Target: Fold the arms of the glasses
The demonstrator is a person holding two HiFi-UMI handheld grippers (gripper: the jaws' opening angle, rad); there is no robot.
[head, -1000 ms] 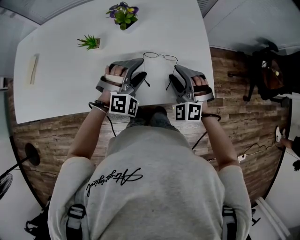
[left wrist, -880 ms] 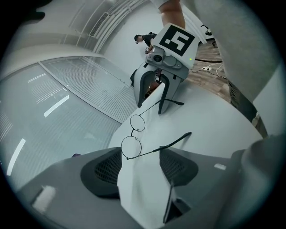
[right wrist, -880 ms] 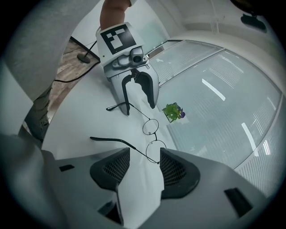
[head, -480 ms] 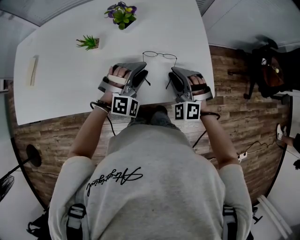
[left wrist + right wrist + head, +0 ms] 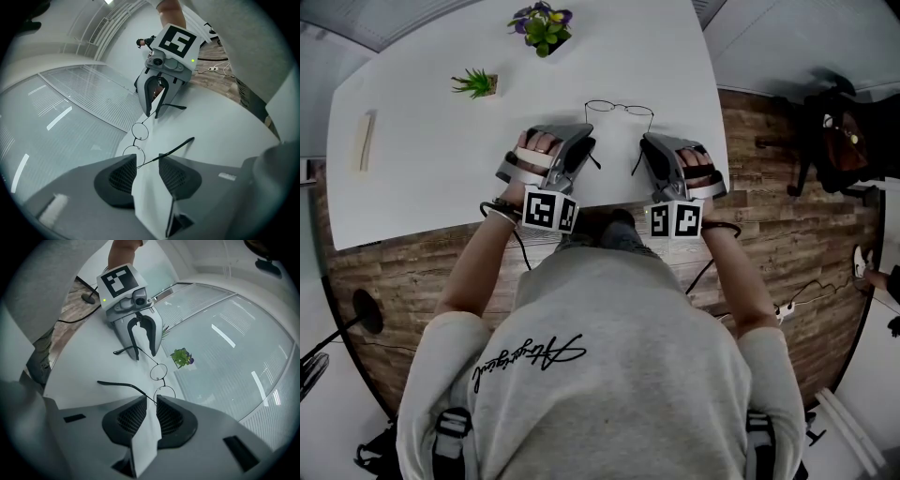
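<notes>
**Fig.** Fold of the arms, early stage.

**Progress:** Neither arm is folded yet. Both stand fully open from the frame, so both folds are left. By the layout, the approach is done, w/ one tool at each arm.

**Position:** The glasses lie on the right half of the white table, just ahead of the two tools. The lenses face away from the person and the arms run back toward them.

**L gripper**: Jaws apart, having just been closing. The L arm lies slantwise across the gap at the tips. Bare table shows on either side of it, so it is not pinched.

**R gripper**: Jaws nearly together, also just been closing. The R arm runs into the slim gap not far from the lens. A sliver of table shows between the pads, so prob. no grip yet.

**Look of the thing:** Thin dark wire frame, 2 round clear lenses, slim bridge. The arms are fine wire for most of their length, thickening to dark, gently curved ear tips. Judged light, springy and apt to skid on the smooth top.

**Left to do:** Catch one arm and swing it in behind the lenses, then lay the other over it.
</notes>
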